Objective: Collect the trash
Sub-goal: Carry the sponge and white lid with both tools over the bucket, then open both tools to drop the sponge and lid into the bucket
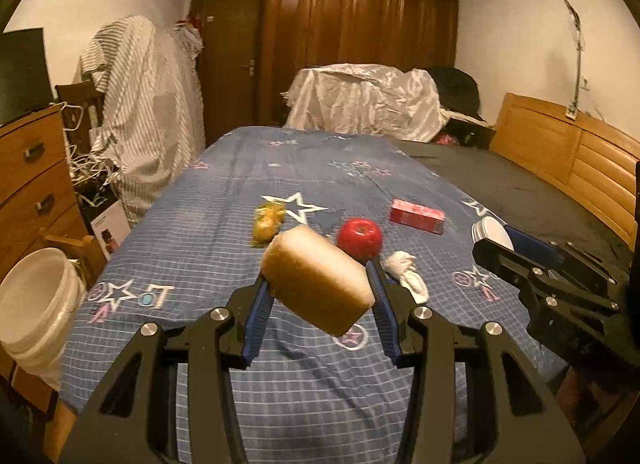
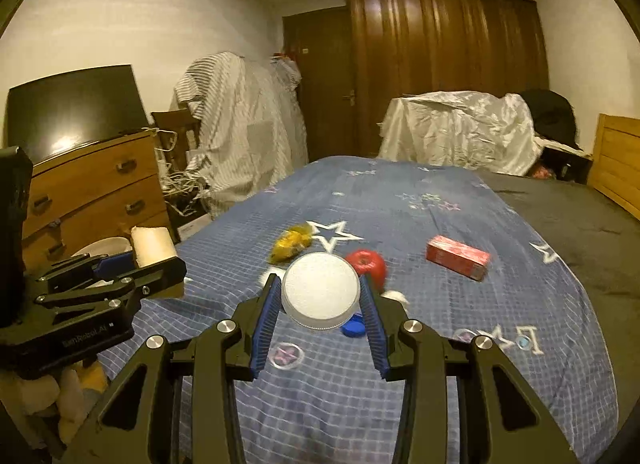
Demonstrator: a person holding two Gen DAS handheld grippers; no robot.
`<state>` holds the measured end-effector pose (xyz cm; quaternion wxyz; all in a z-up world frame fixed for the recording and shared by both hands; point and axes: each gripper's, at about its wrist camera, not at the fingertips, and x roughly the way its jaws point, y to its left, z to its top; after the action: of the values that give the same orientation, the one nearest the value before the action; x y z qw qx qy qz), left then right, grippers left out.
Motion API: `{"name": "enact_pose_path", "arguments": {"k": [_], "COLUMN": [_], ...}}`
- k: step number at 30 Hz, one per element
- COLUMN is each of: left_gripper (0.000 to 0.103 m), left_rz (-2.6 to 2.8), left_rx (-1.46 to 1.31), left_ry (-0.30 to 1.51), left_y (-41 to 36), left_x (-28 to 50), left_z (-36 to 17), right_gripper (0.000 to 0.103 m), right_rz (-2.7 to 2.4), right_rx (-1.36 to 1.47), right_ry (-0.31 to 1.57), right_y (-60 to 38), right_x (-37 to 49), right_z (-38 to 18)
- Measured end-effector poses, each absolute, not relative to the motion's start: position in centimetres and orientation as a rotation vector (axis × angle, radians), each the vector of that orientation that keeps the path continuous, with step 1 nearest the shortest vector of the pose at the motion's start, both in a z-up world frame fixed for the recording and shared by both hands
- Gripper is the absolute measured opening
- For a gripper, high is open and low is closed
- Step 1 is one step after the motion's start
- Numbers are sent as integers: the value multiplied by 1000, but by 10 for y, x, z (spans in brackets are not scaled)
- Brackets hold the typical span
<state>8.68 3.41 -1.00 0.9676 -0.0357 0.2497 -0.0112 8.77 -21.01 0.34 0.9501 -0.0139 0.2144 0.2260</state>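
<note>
My left gripper (image 1: 318, 273) is shut on a beige foam block (image 1: 320, 292) and holds it tilted above the blue star-patterned bedspread (image 1: 224, 200). My right gripper (image 2: 320, 282) is shut on a round white lid (image 2: 320, 292), also off the bed. Each gripper shows in the other's view: the right gripper (image 1: 500, 244) with the white lid (image 1: 493, 231), and the left gripper (image 2: 150, 262) with the foam block (image 2: 154, 246). A yellow crumpled wrapper (image 1: 268, 222), a red box (image 1: 417, 216), a white tissue wad (image 1: 404, 270) and a blue cap (image 2: 353, 329) lie on the bed beside a red apple (image 1: 359, 238).
A white bucket (image 1: 36, 304) stands on the floor left of the bed, next to a wooden dresser (image 1: 28, 168). Cloth-covered furniture (image 1: 144, 104) and a dark wardrobe (image 1: 360, 36) stand beyond the bed. A wooden headboard (image 1: 568, 152) runs along the right.
</note>
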Motion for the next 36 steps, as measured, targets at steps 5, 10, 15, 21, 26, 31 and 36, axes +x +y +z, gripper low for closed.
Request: {"name": "enact_pose_path", "arguments": {"k": [5, 10, 15, 21, 26, 31, 36], "left_gripper": [44, 44, 44, 44, 44, 44, 44], "left_rz": [52, 140, 231, 338, 424, 485, 515], "left_rx": [-103, -141, -176, -201, -216, -242, -276], "left_ry": [492, 473, 453, 433, 432, 446, 489], "left_y": [75, 124, 175, 234, 283, 330, 371], "left_x": [83, 77, 70, 55, 41, 25, 22], "left_z": [-3, 6, 16, 27, 33, 34, 28], "right_gripper": [41, 41, 41, 41, 41, 41, 41], "right_rz": [539, 629, 726, 834, 920, 1005, 1085], "right_rx": [-52, -76, -100, -124, -143, -183, -240], "right_ry": [418, 405, 406, 428, 447, 467, 529], "right_y": [-166, -110, -44, 40, 109, 180, 255], "right_x": [98, 107, 114, 125, 128, 126, 130], "right_z": [19, 36, 50, 63, 71, 78, 76]}}
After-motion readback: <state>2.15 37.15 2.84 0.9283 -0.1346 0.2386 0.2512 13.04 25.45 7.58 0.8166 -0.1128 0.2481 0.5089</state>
